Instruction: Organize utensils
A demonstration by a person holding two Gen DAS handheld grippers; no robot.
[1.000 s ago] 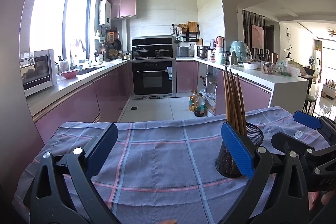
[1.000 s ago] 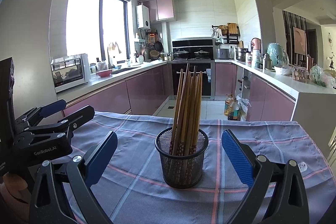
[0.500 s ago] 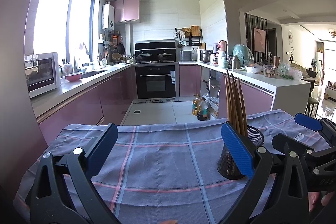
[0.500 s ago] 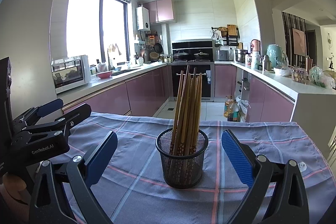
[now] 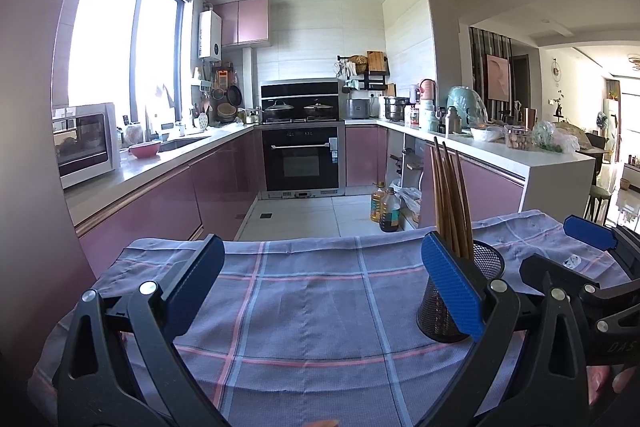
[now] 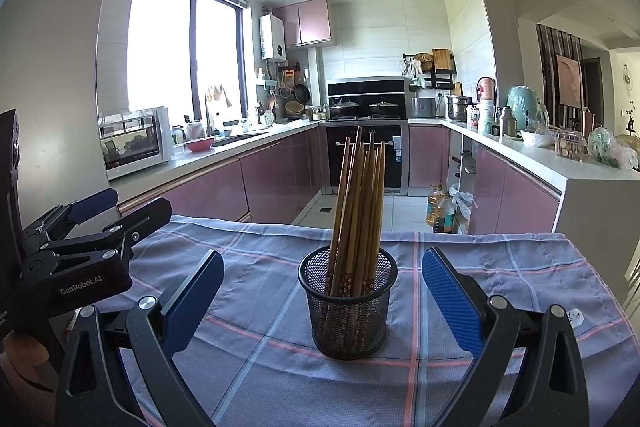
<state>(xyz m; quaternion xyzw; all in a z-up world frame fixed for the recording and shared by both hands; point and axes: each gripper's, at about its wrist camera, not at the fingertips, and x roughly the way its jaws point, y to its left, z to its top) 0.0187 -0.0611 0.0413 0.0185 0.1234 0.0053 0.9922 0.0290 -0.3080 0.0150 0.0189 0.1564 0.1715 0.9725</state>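
A black mesh holder (image 6: 347, 305) stands upright on the plaid cloth (image 6: 256, 351) with several wooden chopsticks (image 6: 360, 195) standing in it. My right gripper (image 6: 320, 301) is open and empty, its blue pads either side of the holder without touching it. In the left wrist view the holder (image 5: 486, 261) and chopsticks (image 5: 450, 199) sit behind the right pad of my left gripper (image 5: 320, 291), which is open and empty over bare cloth (image 5: 304, 307). The right gripper (image 5: 576, 267) shows at the right edge there, and the left gripper (image 6: 102, 211) at the left edge of the right wrist view.
The clothed table ends at a far edge (image 6: 280, 227) over the kitchen floor. Oil bottles (image 6: 440, 213) stand on the floor beyond. Pink cabinets and counters (image 6: 240, 163) run along both sides, with an oven (image 5: 302, 159) at the back.
Both views have shifted slightly; the left wrist view has tipped up a little. Both grippers stay open and the holder has not moved.
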